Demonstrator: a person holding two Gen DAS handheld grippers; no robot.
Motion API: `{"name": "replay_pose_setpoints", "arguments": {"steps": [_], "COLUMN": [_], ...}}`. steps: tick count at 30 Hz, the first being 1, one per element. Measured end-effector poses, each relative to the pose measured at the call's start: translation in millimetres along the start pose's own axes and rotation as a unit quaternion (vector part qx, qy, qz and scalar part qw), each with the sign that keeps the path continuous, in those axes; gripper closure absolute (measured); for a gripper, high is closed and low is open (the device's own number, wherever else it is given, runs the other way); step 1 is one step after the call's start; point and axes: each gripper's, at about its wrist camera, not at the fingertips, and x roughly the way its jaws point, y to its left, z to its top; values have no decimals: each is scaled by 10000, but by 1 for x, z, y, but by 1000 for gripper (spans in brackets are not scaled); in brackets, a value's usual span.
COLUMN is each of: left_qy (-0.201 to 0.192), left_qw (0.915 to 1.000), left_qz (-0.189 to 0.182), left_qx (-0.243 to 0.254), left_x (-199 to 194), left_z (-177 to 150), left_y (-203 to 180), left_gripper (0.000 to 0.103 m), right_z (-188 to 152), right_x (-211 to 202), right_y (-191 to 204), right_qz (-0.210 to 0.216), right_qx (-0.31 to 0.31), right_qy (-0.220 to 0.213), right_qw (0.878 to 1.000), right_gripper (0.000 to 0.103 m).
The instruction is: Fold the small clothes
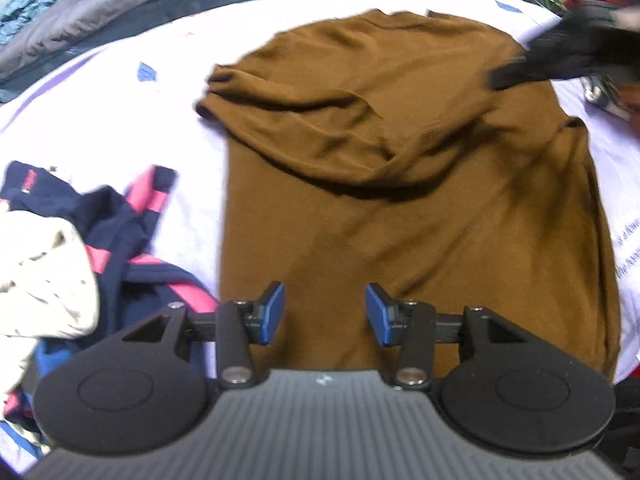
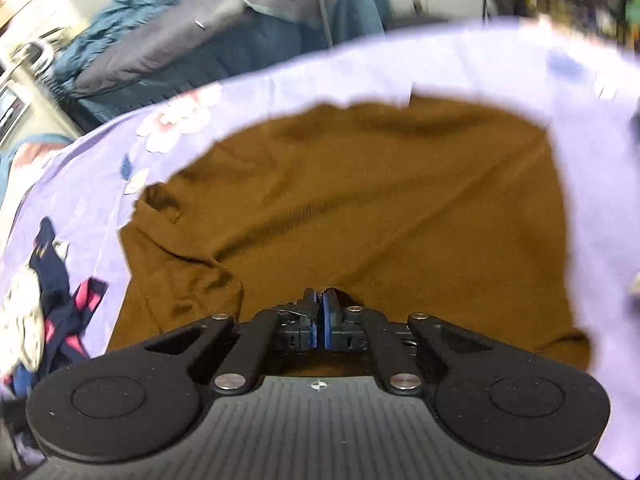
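A pale lavender bedsheet (image 1: 120, 120) printed with flowers and small blue shapes covers the work surface, with rumpled grey and teal bedding (image 2: 180, 32) heaped beyond its far edge. A brown shirt (image 1: 400, 200) lies spread across the middle of the sheet, its one sleeve (image 1: 304, 120) folded in over the chest. The left gripper (image 1: 325, 314) hangs above the shirt's lower part with its blue pads apart and nothing between them. The right gripper (image 2: 320, 312) is clenched, its pads pressed together on a pinch of the brown fabric at the shirt's near edge (the view is blurred). To the left of the shirt sits a heap of navy and pink clothes (image 1: 132, 240) with a cream garment (image 1: 44, 272) on top
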Motion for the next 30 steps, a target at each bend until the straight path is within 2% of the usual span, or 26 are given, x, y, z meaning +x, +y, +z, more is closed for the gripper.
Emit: {"name": "replay_pose_setpoints", "arguments": {"steps": [2, 4, 7, 9, 14, 17, 21, 23, 24, 25, 26, 27, 28, 30], "left_qy": [-112, -234, -366, -379, -310, -306, -354, -377, -374, -358, -318, -273, -264, -341], "left_qw": [9998, 9993, 9985, 9983, 9986, 9980, 9951, 9939, 9935, 9931, 9928, 9924, 9919, 9905], "left_qz": [119, 245, 365, 436, 432, 520, 705, 725, 727, 749, 792, 838, 884, 989], "left_qx": [-65, -151, -192, -125, 0, 185, 593, 738, 791, 829, 845, 864, 876, 895], "left_x": [-4, -7, -6, -1, 16, 24, 38, 45, 51, 56, 61, 65, 68, 68], "left_z": [6, 15, 31, 41, 58, 62, 68, 74, 76, 79, 81, 83, 84, 85], "left_y": [11, 22, 36, 41, 40, 35, 25, 21, 20, 18, 17, 16, 15, 16], "left_gripper": [59, 58, 57, 57, 57, 57, 57, 57, 57, 57, 57, 57, 57, 57], "right_z": [-6, -19, -52, -80, -130, -131, -126, -130, -134, -139, -145, -148, -149, -140], "right_x": [-39, -72, -103, -107, -80, -78, -96, -100, -97, -89, -79, -73, -69, -74], "right_y": [-8, -18, -28, -27, -12, -4, -16, -18, -17, -15, -15, -19, -19, -16], "right_qz": [185, 400, 197, 84, 523, 409, 562, 651, 591, 519, 512, 529, 490, 313], "right_qx": [95, 356, 298, 121, -36, -234, 68, -45, -170, -222, -247, -266, -297, -512], "right_qy": [-46, 130, 613, 981, 1850, 1930, 1965, 2036, 2085, 2185, 2399, 2634, 2680, 2420], "right_qw": [9998, 9985, 9975, 9951, 9813, 9801, 9789, 9769, 9761, 9742, 9691, 9629, 9617, 9684], "right_gripper": [98, 98, 98, 98, 98, 98, 98, 98, 91, 75, 69, 67, 67, 67]}}
